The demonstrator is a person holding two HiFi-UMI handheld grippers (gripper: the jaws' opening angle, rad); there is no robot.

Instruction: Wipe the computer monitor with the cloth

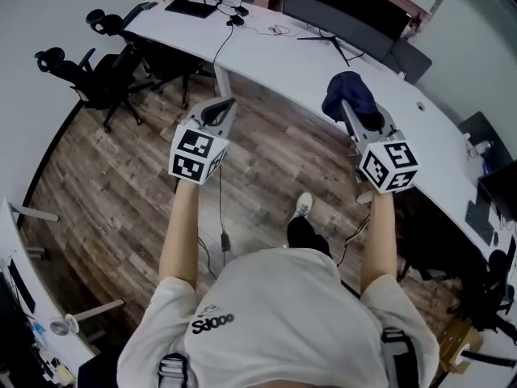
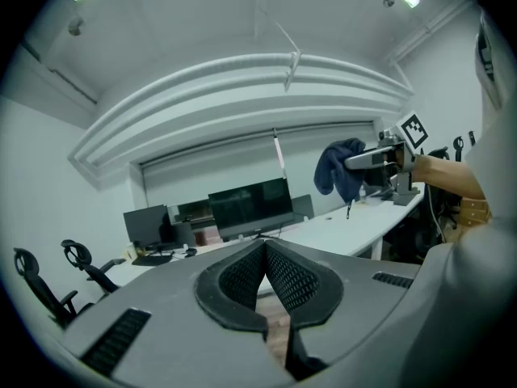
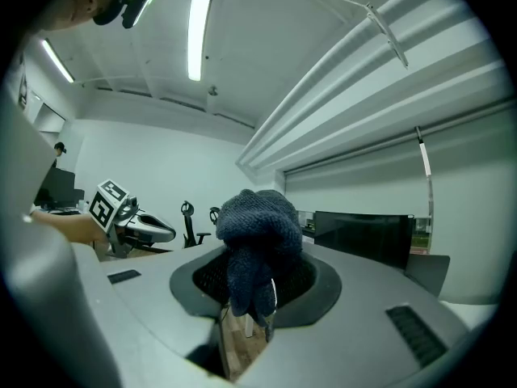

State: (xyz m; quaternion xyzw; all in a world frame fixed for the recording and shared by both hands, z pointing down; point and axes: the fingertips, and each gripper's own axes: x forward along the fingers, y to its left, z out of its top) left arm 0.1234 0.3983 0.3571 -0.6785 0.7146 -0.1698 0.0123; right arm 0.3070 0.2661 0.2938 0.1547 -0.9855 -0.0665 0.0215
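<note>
Right now the cloth is in my right gripper. Its jaws are clamped on a dark blue bunch that mounds over the tips and hangs a little below them. The left gripper has its jaws pressed together with nothing between them.

The monitor stands dark on the far side of the long white bench, well apart from both grippers, which hover near the bench's front edge. So I judge the step in hand to be carrying the cloth to the screen; no wiping has begun.

To do it well, I want the cloth to arrive first. The wad covers the jaw tips, which is good, because hard plastic must not meet the panel. I should bring the right gripper in square to the screen, so that the fat part of the bunch lands flat rather than the loose tail.

Pressure should be light, in long overlapping strokes from the top edge down. The stand looks slim, and a hard push could rock or slide the screen. The left gripper, empty as it is, could rest against the monitor's frame to steady it, though never on the glass.

Thin cables lie on the bench beside the stand, so I would cross above them.
</note>
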